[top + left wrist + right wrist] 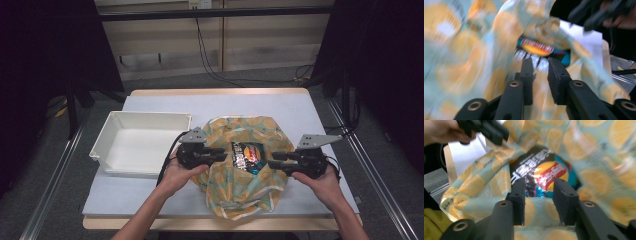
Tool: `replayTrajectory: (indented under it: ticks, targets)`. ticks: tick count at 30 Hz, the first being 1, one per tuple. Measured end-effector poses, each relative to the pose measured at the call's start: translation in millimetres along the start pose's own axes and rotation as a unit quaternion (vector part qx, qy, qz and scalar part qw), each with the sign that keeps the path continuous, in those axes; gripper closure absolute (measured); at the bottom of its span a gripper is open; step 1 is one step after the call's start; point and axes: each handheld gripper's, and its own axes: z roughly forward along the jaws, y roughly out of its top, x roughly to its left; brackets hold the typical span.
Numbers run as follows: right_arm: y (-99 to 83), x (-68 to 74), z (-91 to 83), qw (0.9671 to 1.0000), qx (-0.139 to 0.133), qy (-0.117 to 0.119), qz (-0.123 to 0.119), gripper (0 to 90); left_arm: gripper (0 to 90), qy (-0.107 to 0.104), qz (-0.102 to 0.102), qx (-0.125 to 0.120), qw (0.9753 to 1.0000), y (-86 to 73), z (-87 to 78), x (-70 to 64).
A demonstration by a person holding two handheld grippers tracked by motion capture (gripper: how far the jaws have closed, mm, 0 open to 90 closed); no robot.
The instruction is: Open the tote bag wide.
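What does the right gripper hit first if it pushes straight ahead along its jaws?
Probably the near rim of the lemon-print cloth bag, right at the right gripper jaw tips; the snack packet lies just beyond. Depth is unclear.

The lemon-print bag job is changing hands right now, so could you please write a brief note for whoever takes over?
Left gripper: open, at the lemon-print bag's left rim.
Right gripper: open, at the right rim.
Snack packet: lies inside the bag's open mouth.
White bin: on the table, left of the bag.
Done: bag mouth spread open.
Left: probably grasp the packet; where it goes is unclear.
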Motion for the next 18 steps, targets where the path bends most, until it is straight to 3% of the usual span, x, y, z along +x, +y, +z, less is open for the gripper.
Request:
replayTrajectory:
  ticks: [2, 5, 7, 9, 11, 14, 16, 18]
  targets:
    - [-4.1, 2.2, 7.6, 1.0000, 0.003, 0.001, 0.001, 53.6, 68.4, 0.005, 0.002, -0.004, 1.0000, 9.3, 5.3, -1.1]
    - [-8.3, 4.9, 17.9, 0.9999, 0.011, 0.007, -0.004, 47.4, 68.3, 0.001, -0.002, -0.010, 0.9999, 20.2, 14.9, 3.8]
    - [-9.8, 6.3, 24.4, 0.9997, 0.019, 0.014, -0.006, 41.8, 68.5, -0.016, -0.005, 0.002, 0.9998, 25.2, 26.1, 4.7]
    - [-11.7, 7.6, 30.6, 0.9994, 0.028, 0.013, -0.013, 39.3, 68.6, -0.022, 0.009, 0.023, 0.9994, 27.6, 39.7, -0.4]
    - [-13.9, 8.8, 35.1, 0.9991, 0.038, 0.011, -0.016, 37.6, 68.3, -0.033, 0.013, 0.040, 0.9986, 26.8, 52.8, -5.9]
    - [-19.2, 7.8, 37.4, 0.9984, 0.054, 0.009, -0.014, 34.0, 65.0, -0.023, 0.023, 0.076, 0.9966, 20.2, 67.1, -7.9]
    - [-24.9, 4.4, 37.8, 0.9980, 0.063, 0.000, -0.007, 32.5, 64.2, -0.014, 0.014, 0.084, 0.9963, 15.0, 70.7, -5.1]
    - [-31.5, 3.2, 37.5, 0.9974, 0.072, -0.007, -0.002, 31.4, 63.2, -0.013, 0.003, 0.071, 0.9974, 9.4, 70.1, -1.0]
